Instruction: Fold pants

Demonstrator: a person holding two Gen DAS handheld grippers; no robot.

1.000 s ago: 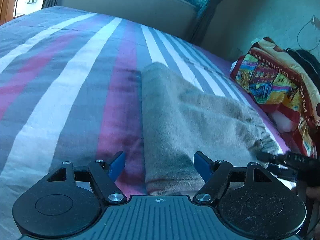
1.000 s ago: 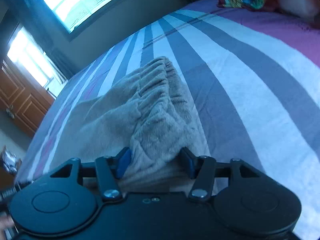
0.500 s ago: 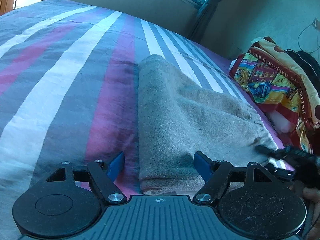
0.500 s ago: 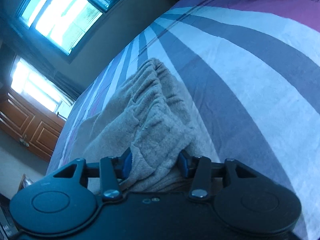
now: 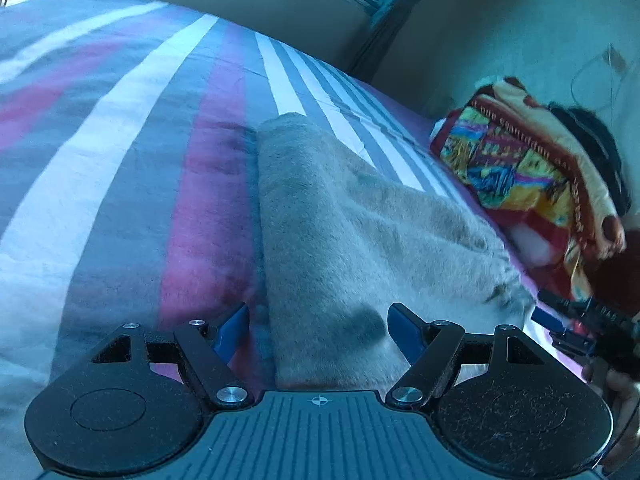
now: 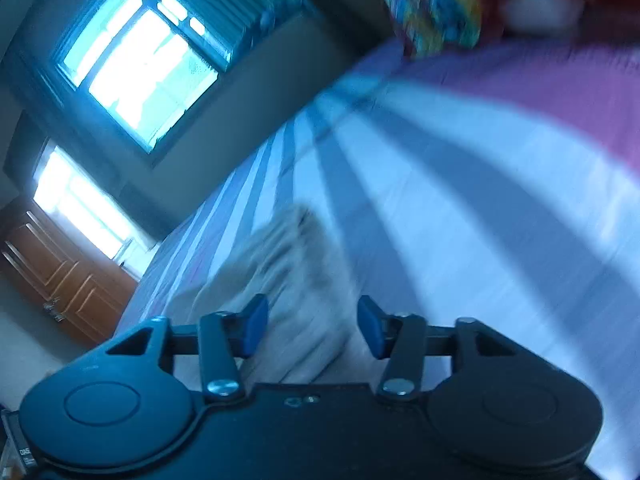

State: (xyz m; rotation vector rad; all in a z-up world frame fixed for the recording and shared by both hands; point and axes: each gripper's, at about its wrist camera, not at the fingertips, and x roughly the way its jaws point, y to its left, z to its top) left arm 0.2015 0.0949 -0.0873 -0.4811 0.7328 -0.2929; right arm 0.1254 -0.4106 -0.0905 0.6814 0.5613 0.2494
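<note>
Grey-beige pants [image 5: 340,240] lie folded lengthwise on a striped bedspread [image 5: 120,160]. My left gripper [image 5: 318,330] is open, its blue fingertips [image 5: 232,330] on either side of the near hem end of the pants. My right gripper [image 6: 312,330] is open around the gathered waistband end of the pants [image 6: 288,272]; that view is motion-blurred. The right gripper also shows at the right edge of the left wrist view [image 5: 568,324], at the waistband corner.
A colourful blanket and pillow pile [image 5: 532,176] lies at the head of the bed on the right. A wall with windows [image 6: 140,64] stands beyond the bed. A wooden cabinet [image 6: 60,276] stands at the left of the right wrist view.
My right gripper has opened wider and tipped upward, and its view has blurred. My left gripper has stayed open and shifted slightly closer over the hem end.
</note>
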